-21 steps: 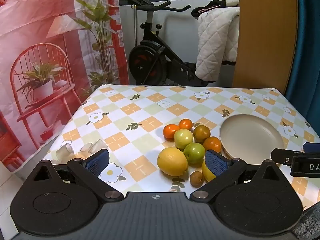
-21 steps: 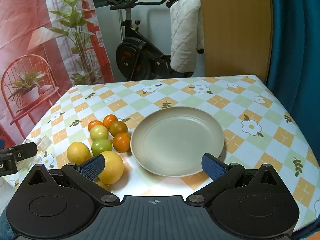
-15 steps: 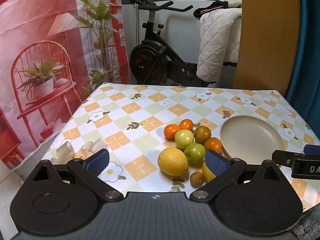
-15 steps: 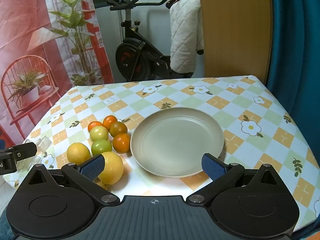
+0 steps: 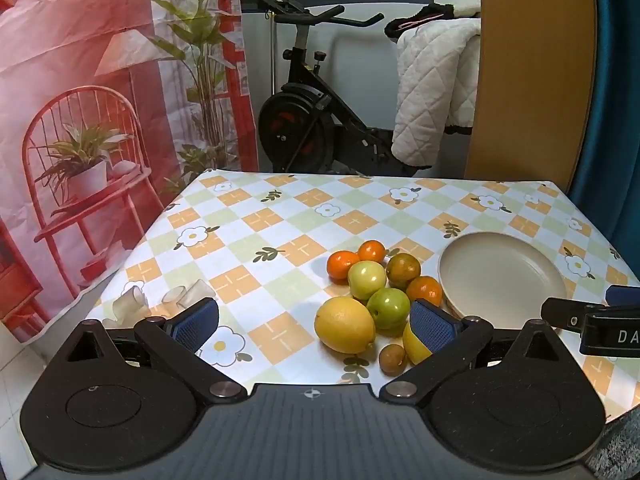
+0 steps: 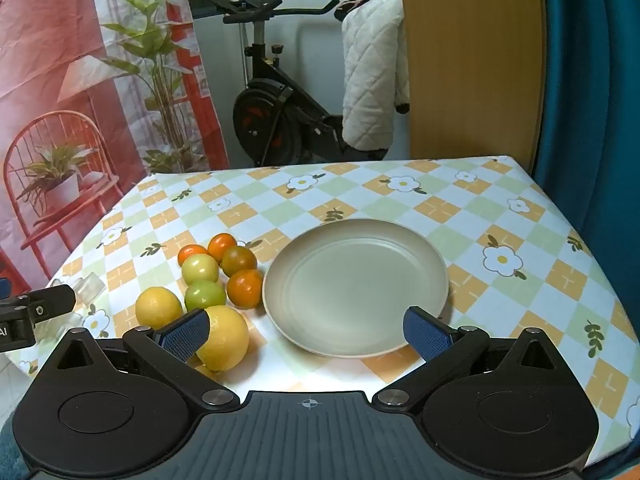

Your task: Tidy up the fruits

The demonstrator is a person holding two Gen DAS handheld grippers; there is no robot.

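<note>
Surface (image 5: 280, 216): checked cloth, orange and pale-green squares with white flowers, fills both views.
Exercise bike (image 5: 308, 120) beyond far edge; white quilted blanket (image 5: 436, 92) draped just right of it; red printed backdrop (image 5: 80, 80) along left side.
Plate (image 6: 356, 284): beige, round, nothing on it, right of the fruit cluster, sitting flat on cloth.
Left gripper (image 5: 314, 322): low at near edge, aimed at the fruits, fingers spread wide, nothing between them. Right pad overlaps the nearer lemon in view; contact cannot be told.
Right gripper (image 6: 306, 330): low at near edge, aimed at the plate, fingers spread wide, nothing pinched. Left pad sits in front of the nearer lemon.
Fruit cluster, all on cloth just left of the plate, none on it:
- Nearer lemon (image 6: 224, 338): biggest in right wrist view, at near end of cluster.
- Second lemon (image 5: 345, 325): left of it, beside green apple.
- Green apple (image 5: 388, 307) and yellow-green apple (image 5: 366, 279): centre of cluster, touching or nearly so.
- Brownish-green citrus (image 5: 403, 266): behind, toward plate.
- Three small oranges: two at far end (image 5: 342, 264), (image 5: 371, 251); one (image 5: 424, 290) just beside plate rim.
- Small brown fruit (image 5: 391, 358): nearest the camera, between the two lemons.
Small clear cups (image 5: 188, 294) lying near left edge of cloth, well apart from fruit.
</note>
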